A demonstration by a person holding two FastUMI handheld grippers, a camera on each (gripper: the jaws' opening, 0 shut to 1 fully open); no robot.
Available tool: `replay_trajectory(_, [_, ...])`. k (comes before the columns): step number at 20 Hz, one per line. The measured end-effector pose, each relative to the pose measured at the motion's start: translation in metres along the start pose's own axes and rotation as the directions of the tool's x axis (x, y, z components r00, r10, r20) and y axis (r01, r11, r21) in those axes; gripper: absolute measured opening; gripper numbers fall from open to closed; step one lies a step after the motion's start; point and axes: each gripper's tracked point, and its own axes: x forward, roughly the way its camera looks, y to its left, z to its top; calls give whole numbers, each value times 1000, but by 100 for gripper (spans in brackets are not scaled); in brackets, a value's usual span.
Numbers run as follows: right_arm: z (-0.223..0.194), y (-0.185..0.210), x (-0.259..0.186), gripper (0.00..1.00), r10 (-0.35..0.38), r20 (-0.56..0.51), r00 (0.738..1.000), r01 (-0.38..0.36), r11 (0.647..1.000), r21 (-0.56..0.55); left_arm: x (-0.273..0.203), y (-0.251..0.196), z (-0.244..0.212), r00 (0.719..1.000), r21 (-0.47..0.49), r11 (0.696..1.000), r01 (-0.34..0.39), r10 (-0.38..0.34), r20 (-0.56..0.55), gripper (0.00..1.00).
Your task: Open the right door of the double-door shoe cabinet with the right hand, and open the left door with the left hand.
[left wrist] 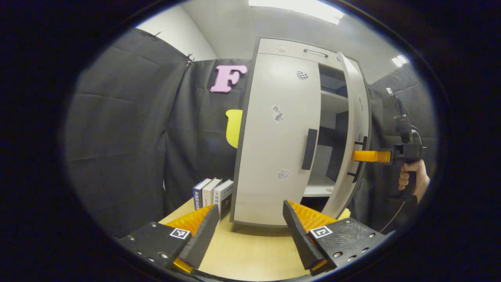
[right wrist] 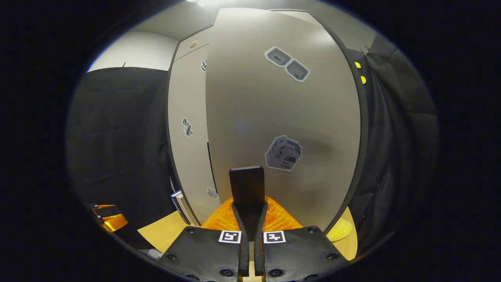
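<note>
Books (left wrist: 213,192) stand left of the shoe cabinet (left wrist: 289,133) on the table (left wrist: 242,250). Left gripper (left wrist: 250,231) hangs wide apart, short of the closed left door (left wrist: 274,149) and its handle (left wrist: 309,149). Right door (left wrist: 354,129) is partly swung out; right gripper (right wrist: 250,219) is clamped on that door's handle (right wrist: 247,188), a hand (left wrist: 411,176) holding it.

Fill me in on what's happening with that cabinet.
A person is opening a double-door shoe cabinet on a table with two handheld grippers. The right gripper has its jaws shut on the right door's handle, and the right door stands partly open, shelves showing behind it. The left gripper hangs in front of the cabinet, jaws open and holding nothing; the left door is closed, its handle untouched.
</note>
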Motion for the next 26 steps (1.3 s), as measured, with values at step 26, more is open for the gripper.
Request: replay_trajectory(26, [1, -39, -28, 6, 21, 17, 1000, -22, 998, 54, -29, -33, -17, 999, 15, 999, -38, 38, -5, 94])
